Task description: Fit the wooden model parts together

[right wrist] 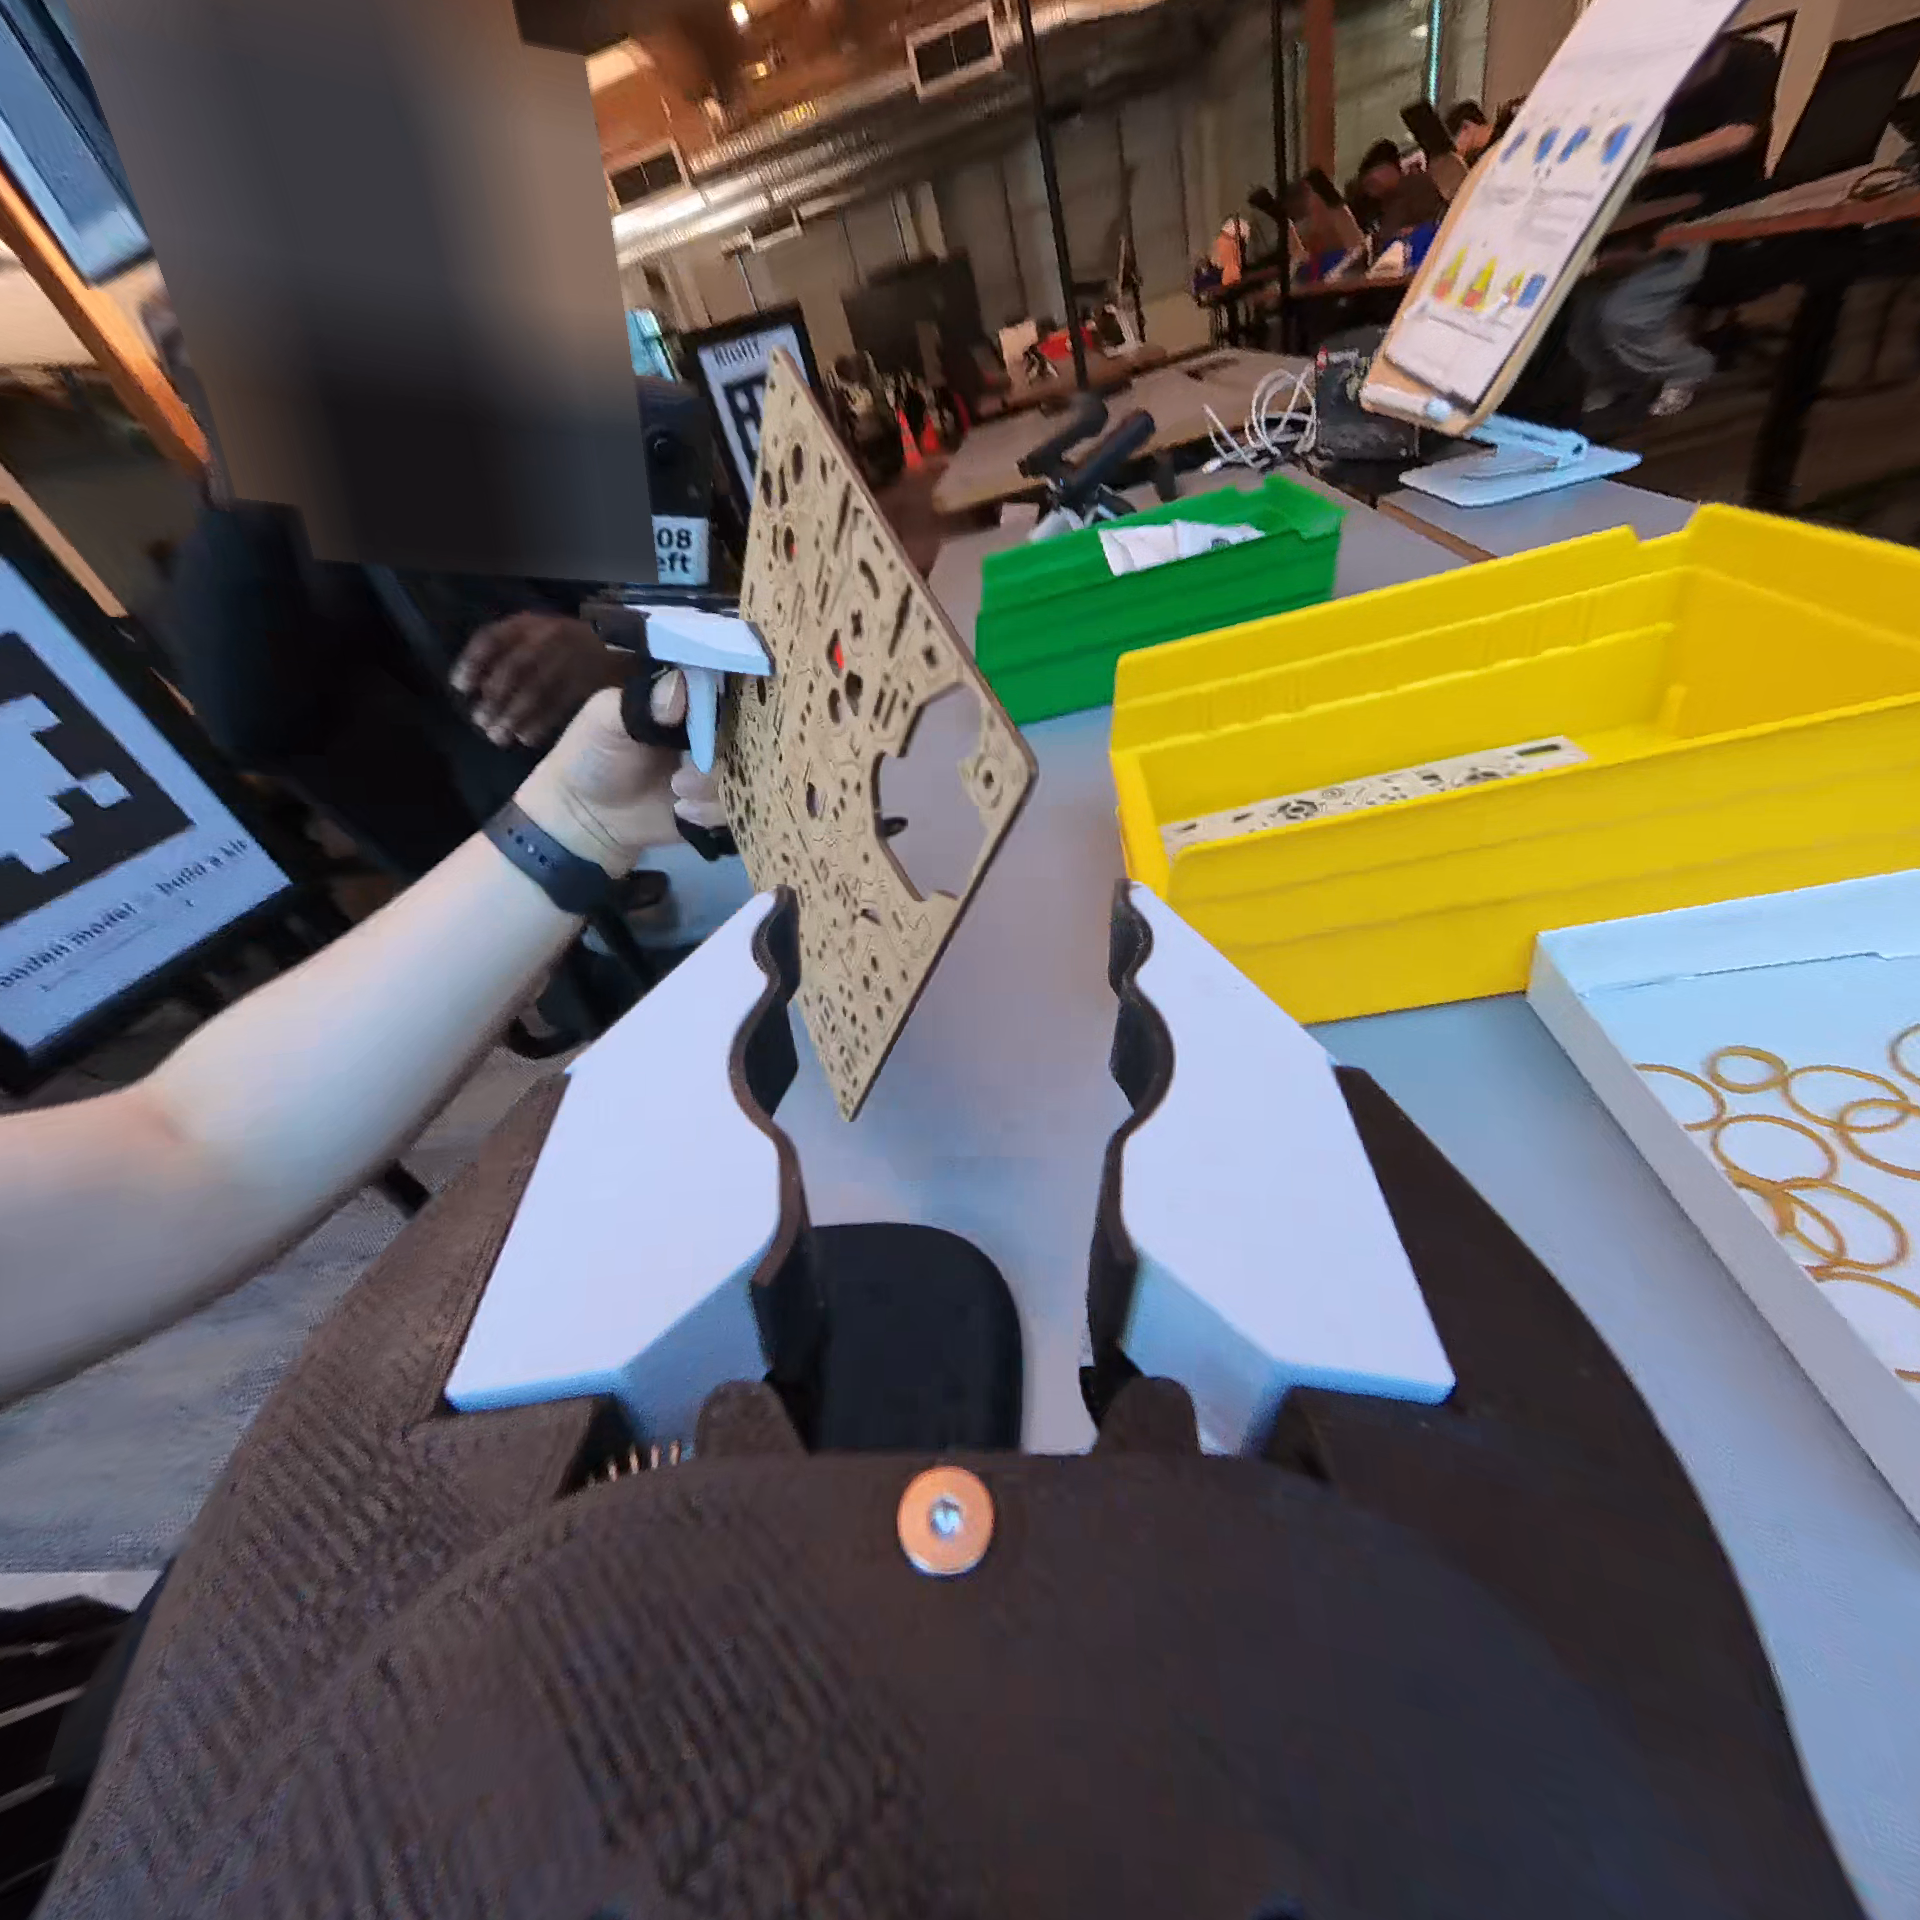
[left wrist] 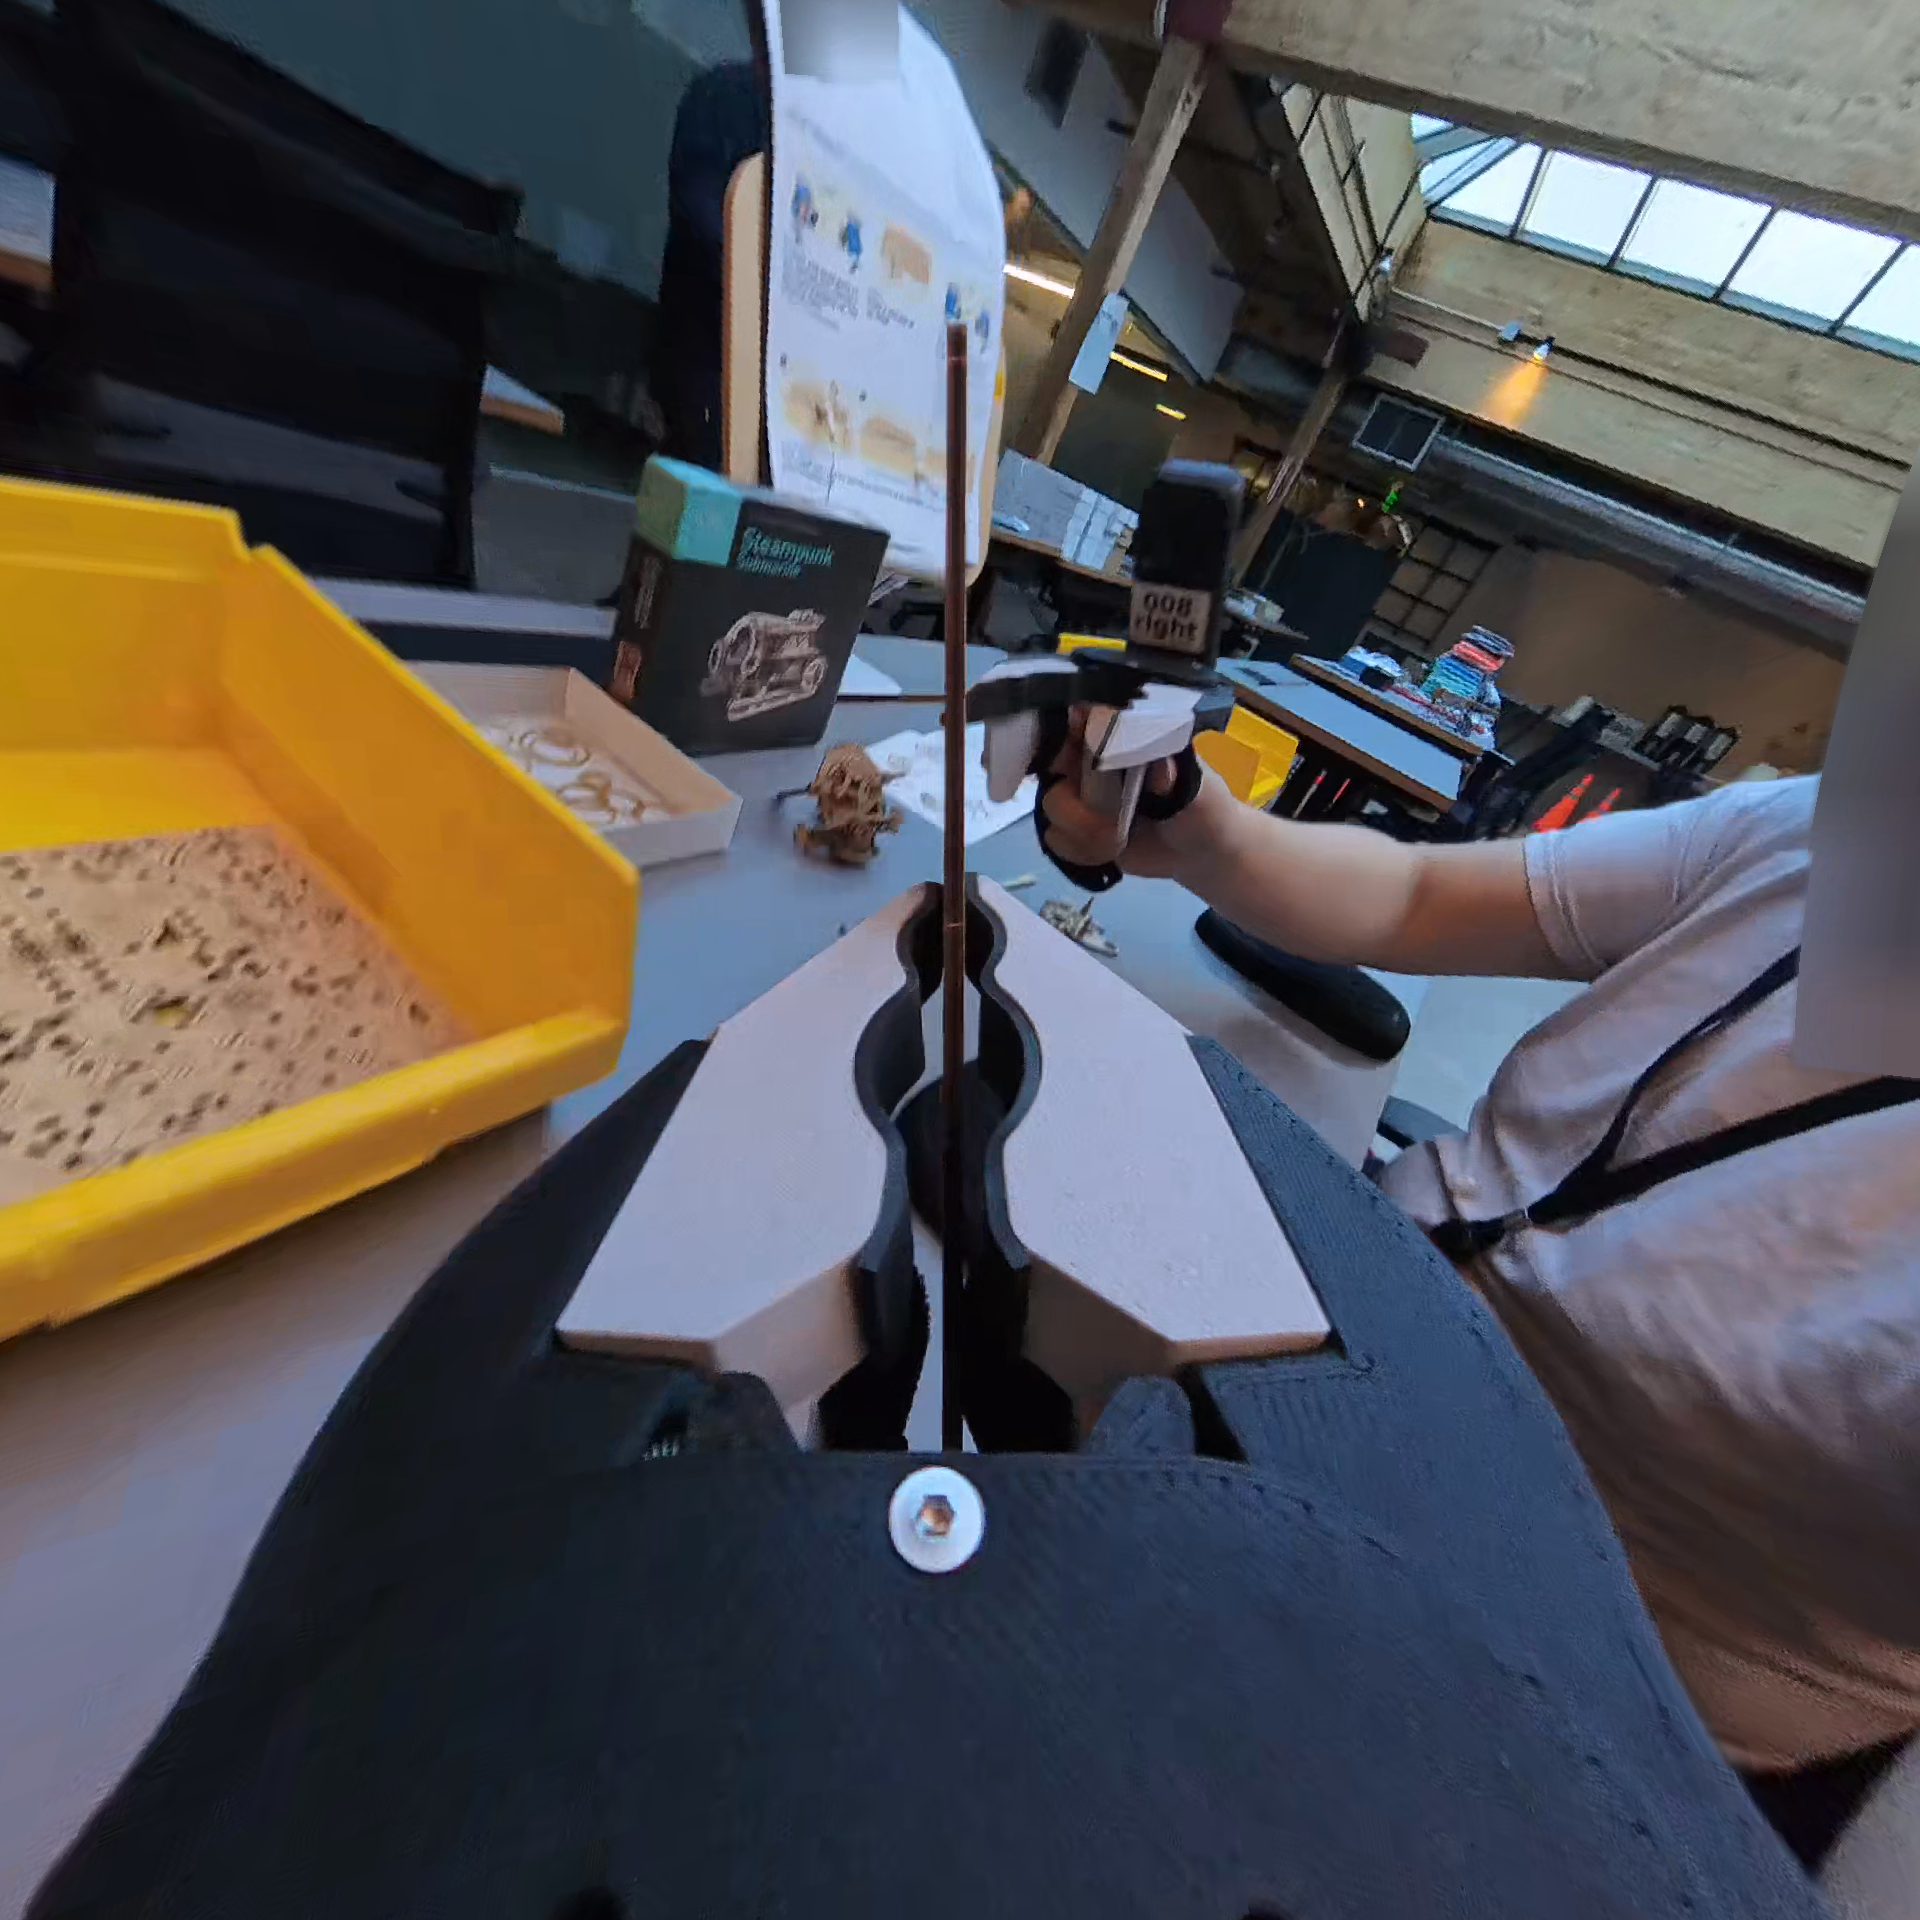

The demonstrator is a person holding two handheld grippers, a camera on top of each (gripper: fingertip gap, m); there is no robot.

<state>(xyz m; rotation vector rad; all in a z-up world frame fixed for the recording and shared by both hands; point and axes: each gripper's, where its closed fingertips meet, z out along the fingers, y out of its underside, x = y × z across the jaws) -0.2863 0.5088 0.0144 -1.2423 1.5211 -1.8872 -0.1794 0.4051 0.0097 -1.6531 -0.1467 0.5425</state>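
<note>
Claws number two: the left claw [left wrist: 954, 914] is pinched on one thin wooden sheet [right wrist: 852, 727] of laser-cut model parts, held upright on edge above the bench [left wrist: 727, 935], while the right claw [right wrist: 951, 935] stands spread with nothing between its fingers, just beside the sheet's lower corner but not touching it. From the left claw's own camera the sheet [left wrist: 956, 623] shows only as a dark edge-on line rising from between the pressed fingertips. One cut-out gap shows in the sheet's near edge. To the right of the right claw sit two yellow bins [right wrist: 1558, 748], nested or side by side, one holding a second wooden sheet [right wrist: 1382, 795] lying flat; beyond them is one green bin [right wrist: 1143, 613]. One white shallow tray [right wrist: 1662, 1039] nearer on the right holds many rubber bands [right wrist: 1818, 1143], too tangled to count. Ahead of the left claw stand one dark box [left wrist: 743, 634], one small brown half-built model [left wrist: 847, 805] and a few loose wooden bits [left wrist: 1081, 920] on the bench. One instruction sheet on a stand [right wrist: 1507, 208] rises behind the bins. The bench is smooth and grey. Around it lies a large workshop hall with wooden beams, skylights, other benches, and several people seated far back.
</note>
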